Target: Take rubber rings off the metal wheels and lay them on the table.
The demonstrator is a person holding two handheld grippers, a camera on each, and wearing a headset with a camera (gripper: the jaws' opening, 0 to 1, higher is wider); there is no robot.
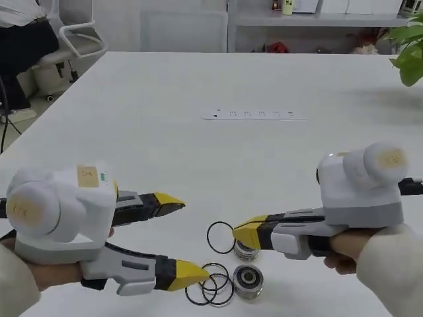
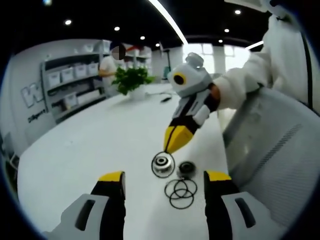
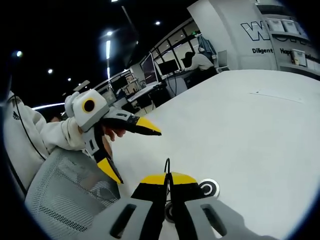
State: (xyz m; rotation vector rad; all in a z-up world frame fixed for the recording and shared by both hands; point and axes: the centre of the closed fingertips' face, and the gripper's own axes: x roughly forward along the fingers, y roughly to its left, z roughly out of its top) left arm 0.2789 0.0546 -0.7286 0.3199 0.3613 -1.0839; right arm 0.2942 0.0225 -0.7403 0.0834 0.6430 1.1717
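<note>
Rubber ring, a thin black loop (image 1: 208, 238), was pinched in the right gripper (image 1: 242, 232), whose yellow-tipped jaws were pressed together on it. In the right gripper view we saw it as a thin dark line rising from betw. the closed tips. It stood on edge just left of a round silver metal wheel (image 1: 246, 251), which sat partly under that gripper's tip. We couldn't tell whether the loop touched the wheel. A second metal wheel (image 1: 248, 281), w/ a dark centre, lay just nearer to us, close beside the first. To its left a small heap of loose black rings (image 1: 211, 285) lay flat on the white table (image 1: 198, 152), overlapping one another. Our left gripper (image 1: 181, 238) hovered at lower left w/ jaws spread wide, its nearer tip close to the heap. Further back on the table lay a flat white strip (image 1: 254, 115) w/ small marks. A green leafy plant (image 1: 410, 46) showed at the far right edge.
</note>
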